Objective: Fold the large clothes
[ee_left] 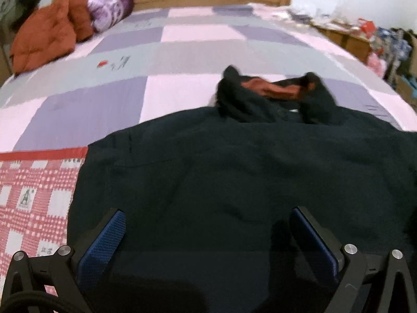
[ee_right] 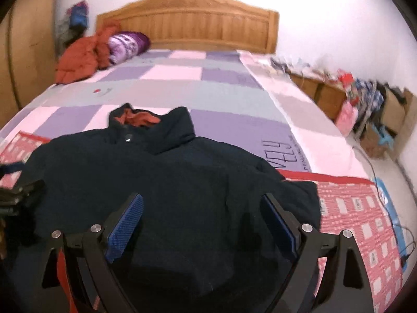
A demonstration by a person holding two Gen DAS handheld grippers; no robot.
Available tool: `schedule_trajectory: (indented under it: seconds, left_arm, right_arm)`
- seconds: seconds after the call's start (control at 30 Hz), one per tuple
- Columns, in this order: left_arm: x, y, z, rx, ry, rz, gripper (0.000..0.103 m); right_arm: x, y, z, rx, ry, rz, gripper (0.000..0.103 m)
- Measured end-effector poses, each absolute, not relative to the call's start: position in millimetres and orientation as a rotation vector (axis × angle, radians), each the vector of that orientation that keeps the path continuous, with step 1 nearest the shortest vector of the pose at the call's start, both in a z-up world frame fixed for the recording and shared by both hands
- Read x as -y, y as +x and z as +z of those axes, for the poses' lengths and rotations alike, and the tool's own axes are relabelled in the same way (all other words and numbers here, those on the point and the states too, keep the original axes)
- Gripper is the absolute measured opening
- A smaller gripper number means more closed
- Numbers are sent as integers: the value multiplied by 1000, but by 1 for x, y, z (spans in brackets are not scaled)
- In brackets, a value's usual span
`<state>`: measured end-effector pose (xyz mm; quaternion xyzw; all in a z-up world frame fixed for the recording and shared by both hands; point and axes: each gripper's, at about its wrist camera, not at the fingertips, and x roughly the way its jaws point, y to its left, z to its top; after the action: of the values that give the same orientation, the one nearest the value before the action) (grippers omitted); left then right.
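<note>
A large dark navy jacket (ee_left: 234, 172) with an orange-lined collar (ee_left: 273, 88) lies spread flat on the bed, collar toward the headboard. It also shows in the right wrist view (ee_right: 169, 177), with its collar (ee_right: 140, 120). My left gripper (ee_left: 208, 219) is open and empty, hovering above the jacket's lower part. My right gripper (ee_right: 203, 208) is open and empty above the jacket's lower right part. A dark part of the left gripper (ee_right: 20, 195) shows at the right wrist view's left edge.
The bed has a purple, pink and grey checked sheet (ee_left: 182, 52) and a red patterned cloth (ee_left: 31, 195) at its near end (ee_right: 365, 221). An orange coat (ee_left: 47, 34) and purple pillow (ee_left: 109, 7) lie by the wooden headboard (ee_right: 198, 23). Cluttered boxes (ee_right: 365, 104) stand at the right.
</note>
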<state>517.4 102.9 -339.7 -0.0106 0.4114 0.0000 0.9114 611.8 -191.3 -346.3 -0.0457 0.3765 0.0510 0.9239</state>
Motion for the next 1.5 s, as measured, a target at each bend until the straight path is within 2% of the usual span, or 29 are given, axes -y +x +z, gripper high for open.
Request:
schedule_trajectory:
  seconds: [0.13, 0.37, 0.47, 0.53, 0.57, 0.6, 0.67, 0.83, 0.93, 1.0, 1.2, 1.4, 1.47, 1.5]
  left_arm:
    - [-109, 527, -370, -931, -44, -28, 103]
    - [-109, 519, -375, -887, -67, -23, 103]
    - [-109, 520, -375, -886, -62, -27, 103]
    - [-108, 520, -375, -888, -66, -25, 103]
    - [-107, 520, -373, -888, -62, -21, 103]
    - [-106, 518, -372, -888, -58, -21, 103]
    - [-103, 515, -369, -881, -44, -28, 103]
    - [-95, 504, -361, -851, -5, -74, 103]
    - [-94, 503, -364, -859, 2, -81, 103]
    - [-95, 504, -360, -855, -10, -81, 103]
    - [-79, 519, -340, -812, -15, -108, 103]
    - [-65, 572, -343, -887, 72, -21, 103]
    - [-89, 590, -357, -963, 79, 46, 103]
    - [-106, 594, -361, -984, 46, 47, 103]
  right_arm:
    - [217, 624, -368, -894, 39, 117, 93]
    - [213, 586, -377, -848, -42, 191, 92]
    - [225, 582, -385, -869, 94, 194, 90]
    - [217, 579, -385, -865, 50, 229, 62]
    - [214, 578, -383, -855, 43, 242, 30]
    - [213, 576, -381, -850, 49, 254, 18]
    - [211, 571, -373, -826, 42, 256, 12]
    - [217, 542, -350, -729, -24, 170, 10]
    - [253, 543, -372, -840, 67, 74, 10]
    - [264, 542, -373, -844, 107, 56, 10]
    - [185, 559, -336, -705, -132, 181, 11]
    - [100, 624, -370, -868, -262, 275, 11]
    - [116, 638, -386, -907, -274, 223, 10]
    - [140, 643, -388, -913, -226, 160, 6]
